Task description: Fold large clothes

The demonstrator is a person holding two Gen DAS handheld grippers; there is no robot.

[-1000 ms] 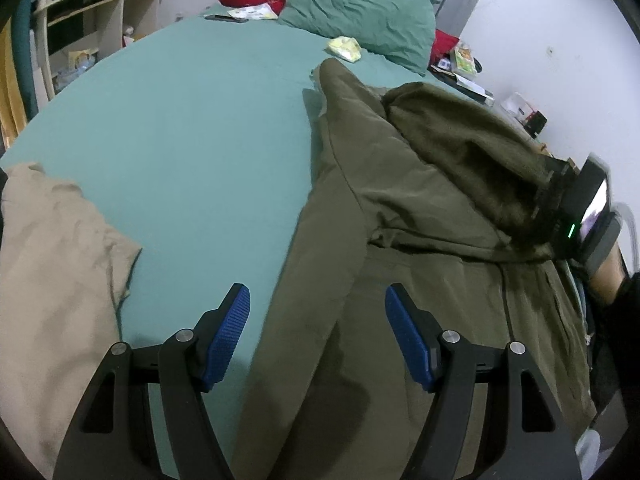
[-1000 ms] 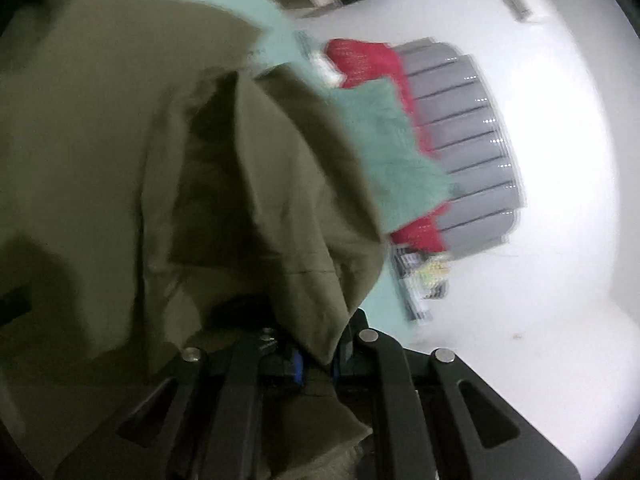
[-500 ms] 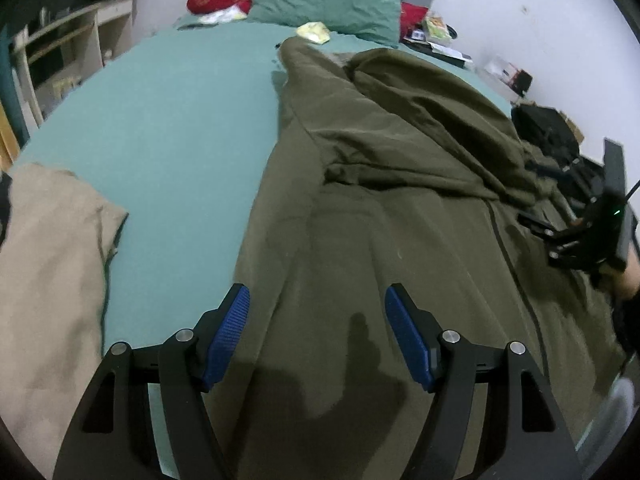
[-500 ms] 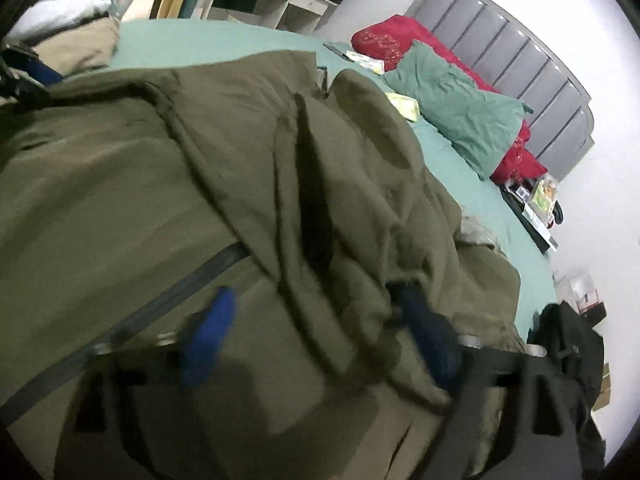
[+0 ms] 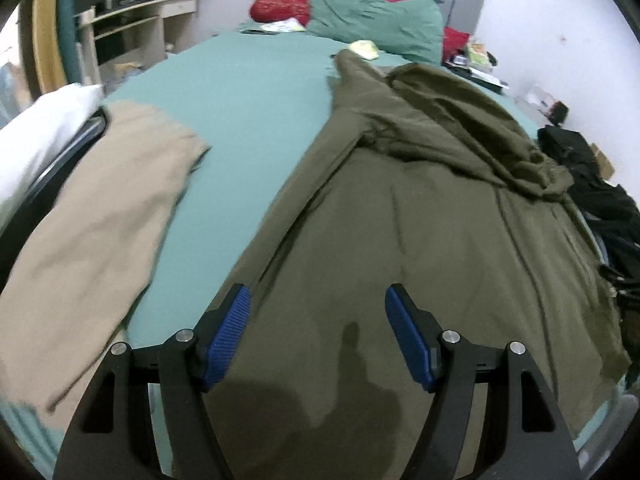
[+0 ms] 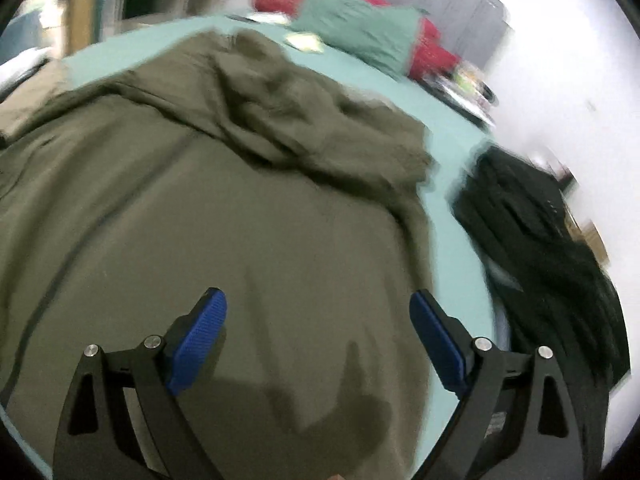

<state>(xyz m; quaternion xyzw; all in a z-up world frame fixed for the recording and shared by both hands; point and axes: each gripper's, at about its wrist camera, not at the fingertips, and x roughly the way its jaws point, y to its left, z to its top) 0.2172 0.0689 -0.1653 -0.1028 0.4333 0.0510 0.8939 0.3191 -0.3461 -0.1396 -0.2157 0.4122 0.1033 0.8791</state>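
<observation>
I see the olive jacket [image 5: 420,240] spread flat on the bed [image 5: 256,120], its upper part bunched toward the pillows.

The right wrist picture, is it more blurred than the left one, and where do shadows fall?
Right wrist view: motion blur smears the pillows and black clothes. Left wrist view: sharper, softened only at its left edge. Both views: claw shadows darken the olive jacket near the bottom; fisheye bends the bed.

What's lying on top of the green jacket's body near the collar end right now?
A bunched fold of the jacket itself, probably a sleeve or hood, lies across its upper part. Whatever is beneath that fold is covered. Both claws hover open, holding nothing.
</observation>
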